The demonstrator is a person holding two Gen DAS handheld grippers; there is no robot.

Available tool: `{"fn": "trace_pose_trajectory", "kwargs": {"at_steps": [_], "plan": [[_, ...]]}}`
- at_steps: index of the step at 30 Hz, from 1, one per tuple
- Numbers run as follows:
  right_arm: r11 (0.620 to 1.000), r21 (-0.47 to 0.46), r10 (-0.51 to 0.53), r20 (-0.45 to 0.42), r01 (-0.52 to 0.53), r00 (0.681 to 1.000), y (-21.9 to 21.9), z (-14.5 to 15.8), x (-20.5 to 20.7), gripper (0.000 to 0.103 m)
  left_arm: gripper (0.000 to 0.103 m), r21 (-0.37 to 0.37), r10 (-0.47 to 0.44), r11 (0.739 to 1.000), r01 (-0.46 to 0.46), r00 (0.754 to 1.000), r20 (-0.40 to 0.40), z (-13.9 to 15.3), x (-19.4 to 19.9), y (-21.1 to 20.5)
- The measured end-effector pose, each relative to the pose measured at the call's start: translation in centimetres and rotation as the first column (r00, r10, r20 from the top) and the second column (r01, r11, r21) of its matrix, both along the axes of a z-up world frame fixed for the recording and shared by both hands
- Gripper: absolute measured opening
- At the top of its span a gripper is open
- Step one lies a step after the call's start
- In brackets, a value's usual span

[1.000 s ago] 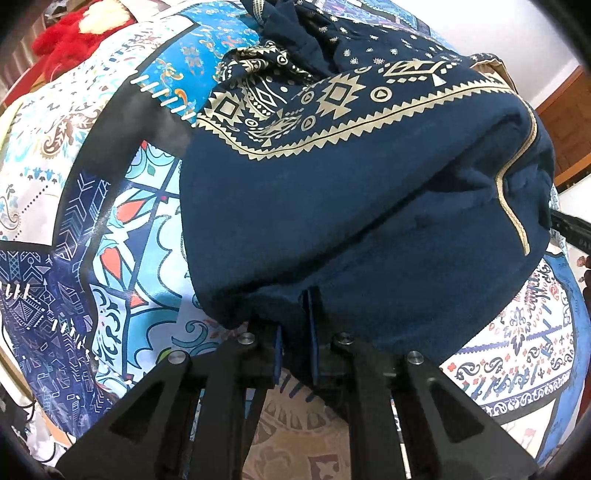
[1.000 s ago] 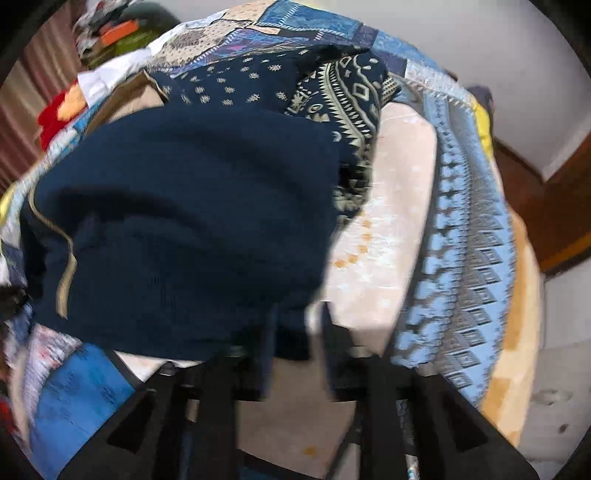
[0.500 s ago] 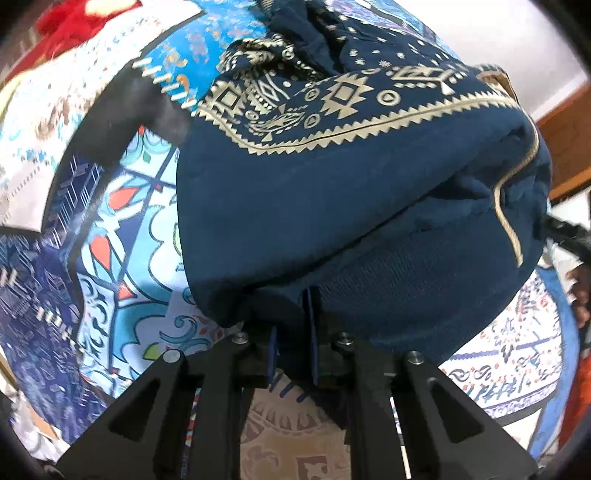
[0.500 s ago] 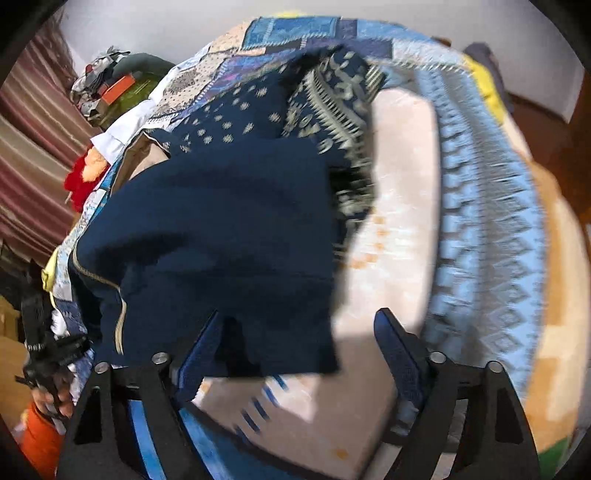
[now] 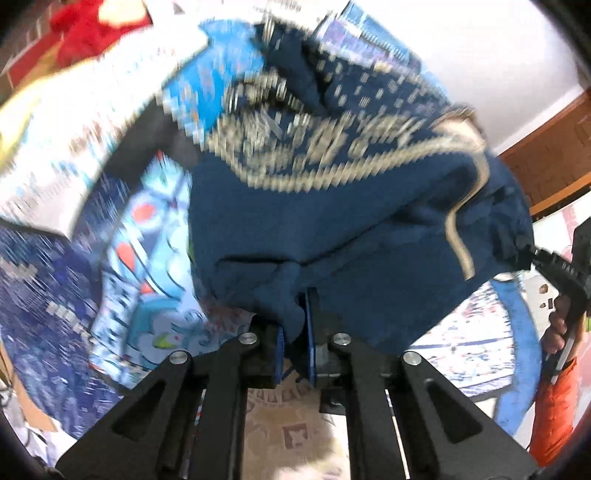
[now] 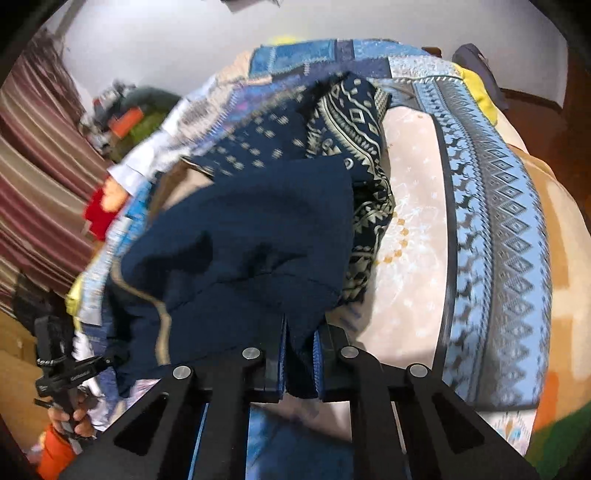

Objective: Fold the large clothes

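A large navy garment (image 5: 351,229) with a cream geometric band lies bunched on the patterned bedspread (image 5: 147,229). My left gripper (image 5: 295,332) has the near hem between its blue pads, jaws closing tight on the cloth. The same navy garment (image 6: 251,240) fills the right wrist view, where my right gripper (image 6: 299,332) is closing its jaws on another part of the hem, with fabric pinched between the pads. Each gripper also shows in the other's view: the right gripper (image 5: 546,262) at the garment's right corner, the left gripper (image 6: 88,365) at its lower left.
The bedspread (image 6: 495,221) covers a wide bed with bare cloth to the right of the garment. A red item (image 5: 85,26) lies at the far left corner. A striped curtain (image 6: 37,166) hangs on the left, and wooden floor (image 6: 546,122) lies beyond the bed.
The right gripper stood wide open around the hem half a second ago and is now shut on it. Both grippers have risen, lifting the near edge. The left stayed clamped.
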State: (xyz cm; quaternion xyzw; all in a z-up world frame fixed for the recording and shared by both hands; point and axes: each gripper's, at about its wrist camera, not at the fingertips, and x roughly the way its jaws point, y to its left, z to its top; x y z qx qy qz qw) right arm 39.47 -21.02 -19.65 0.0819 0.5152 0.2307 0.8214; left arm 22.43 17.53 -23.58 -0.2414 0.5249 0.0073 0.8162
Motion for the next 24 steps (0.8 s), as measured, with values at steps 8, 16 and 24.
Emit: {"fn": "trace_pose_trajectory", "kwargs": {"at_steps": [8,16,24], "plan": [[0.996,0.068,0.041,0.129,-0.050,0.991,0.3,6.5,-3.0,0.007,0.008,0.063,-0.018,0.998,0.005,0.980,0.199,9.1,1.8,0.1],[0.996,0.085,0.016,0.276,-0.041,0.961,2.0,12.4,-0.2,0.004,0.008,0.073,0.004,0.997,-0.028,0.951,0.309,13.6,8.9,1.0],[0.984,0.060,-0.179,0.286,0.168,0.942,1.5,12.9,10.7,0.004,0.008,0.100,0.140,0.981,-0.166,0.964,0.226,11.0,20.8,5.2]]}}
